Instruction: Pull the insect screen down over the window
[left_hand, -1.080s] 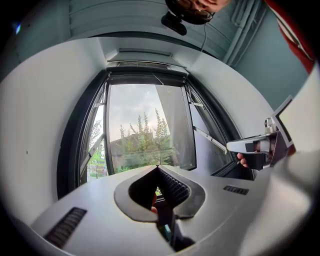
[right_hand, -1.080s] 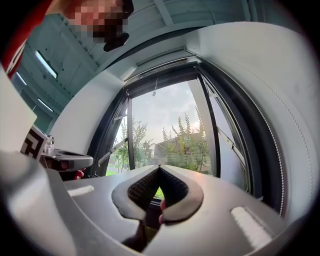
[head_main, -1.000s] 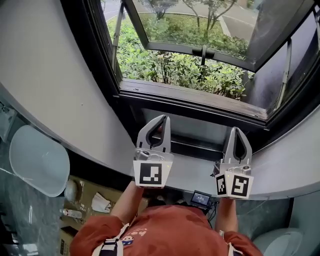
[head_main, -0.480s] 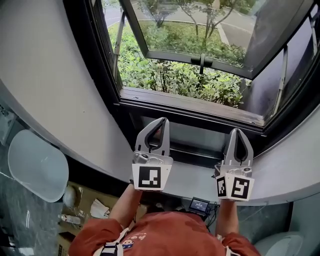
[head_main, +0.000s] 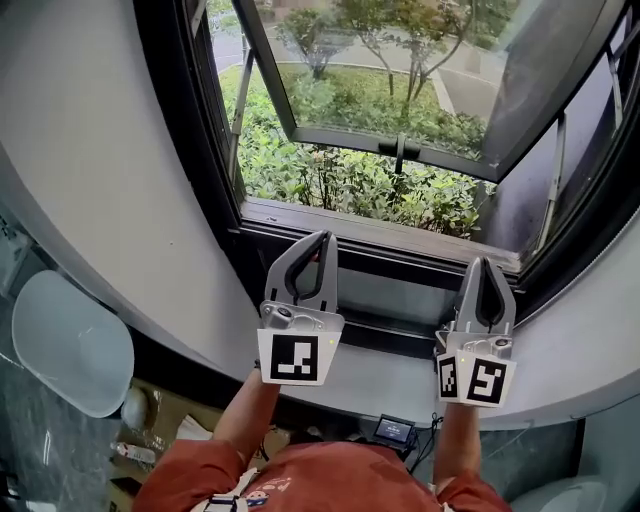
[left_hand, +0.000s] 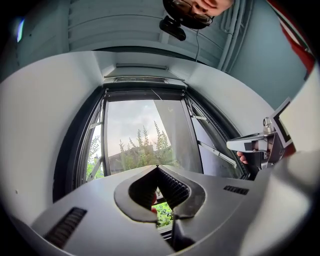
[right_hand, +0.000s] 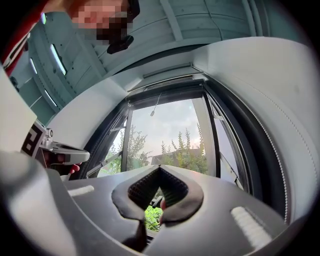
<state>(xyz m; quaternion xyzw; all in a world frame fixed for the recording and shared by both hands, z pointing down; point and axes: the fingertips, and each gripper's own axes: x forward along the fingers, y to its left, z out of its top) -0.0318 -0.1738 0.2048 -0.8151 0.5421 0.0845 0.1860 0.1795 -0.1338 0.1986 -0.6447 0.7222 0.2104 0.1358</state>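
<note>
The dark-framed window (head_main: 222, 190) stands open, its glass sash (head_main: 400, 70) tilted outward over green bushes. No screen covers the opening. In the right gripper view a thin cord (right_hand: 156, 106) hangs from the top of the frame (right_hand: 165, 82); the left gripper view shows the top housing (left_hand: 142, 80). My left gripper (head_main: 325, 240) is held upright in front of the sill, shut with nothing in it. My right gripper (head_main: 485, 264) is beside it, also shut and empty. Both sets of jaws meet at the tips, as shown for the left gripper (left_hand: 157, 168) and the right gripper (right_hand: 160, 168).
A white curved ledge (head_main: 560, 350) runs under the window. The sash handle (head_main: 399, 150) sticks up at the middle of the open sash. A pale oval seat (head_main: 70, 342) is at the lower left. A small screen device (head_main: 393, 430) sits below the ledge.
Both grippers have risen relative to the sill and now reach closer to the window opening. The head view has tipped upward, showing more of the open sash. Both stay shut.
</note>
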